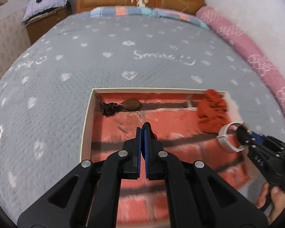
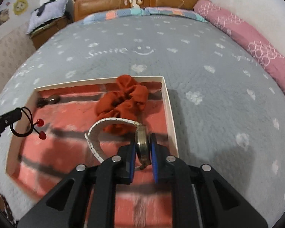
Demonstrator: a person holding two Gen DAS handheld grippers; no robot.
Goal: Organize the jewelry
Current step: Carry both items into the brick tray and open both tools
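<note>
Over the red-lined box (image 2: 170,110) on the bed (image 2: 209,72), the watch (image 2: 142,146) sits clamped by its hard round face in the right gripper (image 2: 143,148) jaws; its soft strap flops; the left gripper (image 1: 143,133) jaws pinch a light, stretchy hair tie (image 2: 21,123).

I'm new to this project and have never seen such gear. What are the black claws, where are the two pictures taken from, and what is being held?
No robot here: a person holds a pair of tongs in each hand, each with a camera looking along its fingers. The left tongs pinch a black hair tie with red beads. The right tongs clamp a watch with a white strap. Below, on a grey bedspread, sits a white box with a red lining, holding a rust-red scrunchie and a dark pendant.
</note>
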